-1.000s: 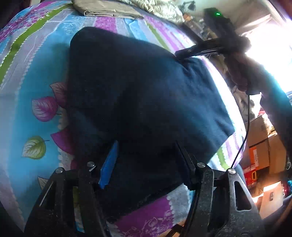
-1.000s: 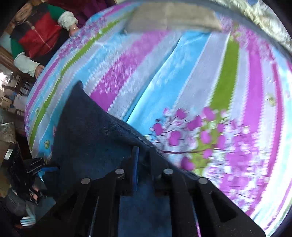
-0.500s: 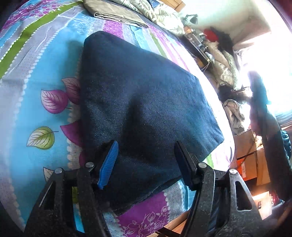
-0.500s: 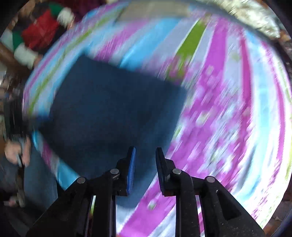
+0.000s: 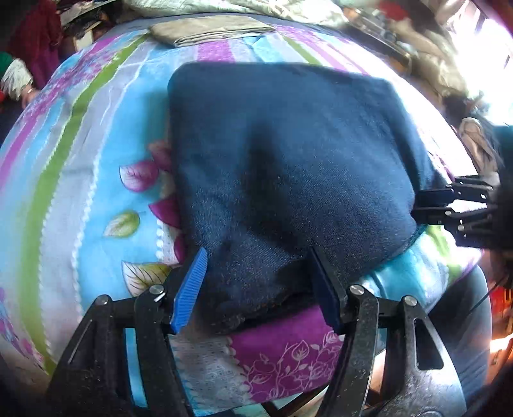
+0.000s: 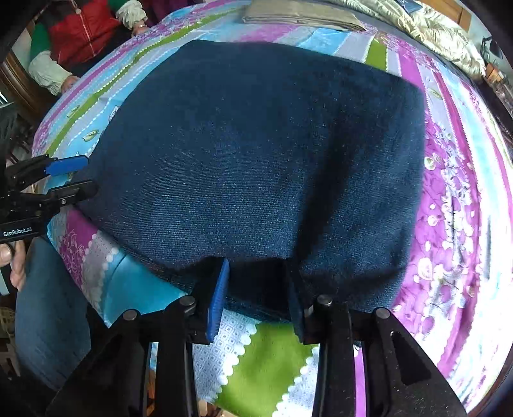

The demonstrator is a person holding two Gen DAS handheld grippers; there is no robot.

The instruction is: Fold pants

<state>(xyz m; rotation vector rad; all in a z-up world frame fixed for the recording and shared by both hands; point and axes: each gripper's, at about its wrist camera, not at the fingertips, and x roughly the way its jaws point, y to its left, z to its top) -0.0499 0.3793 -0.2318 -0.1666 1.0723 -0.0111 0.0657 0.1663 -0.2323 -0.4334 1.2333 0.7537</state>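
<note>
On the bed (image 5: 80,166), your folded pants (image 5: 288,166) lie flat; left gripper (image 5: 259,285) and right gripper (image 6: 256,292) fingers both spread wide, empty.

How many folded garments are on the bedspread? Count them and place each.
2. The dark blue denim pants lie folded near the bed's front edge, both open grippers at their near hem. A folded beige garment lies at the far edge. Others may be out of view.
</note>
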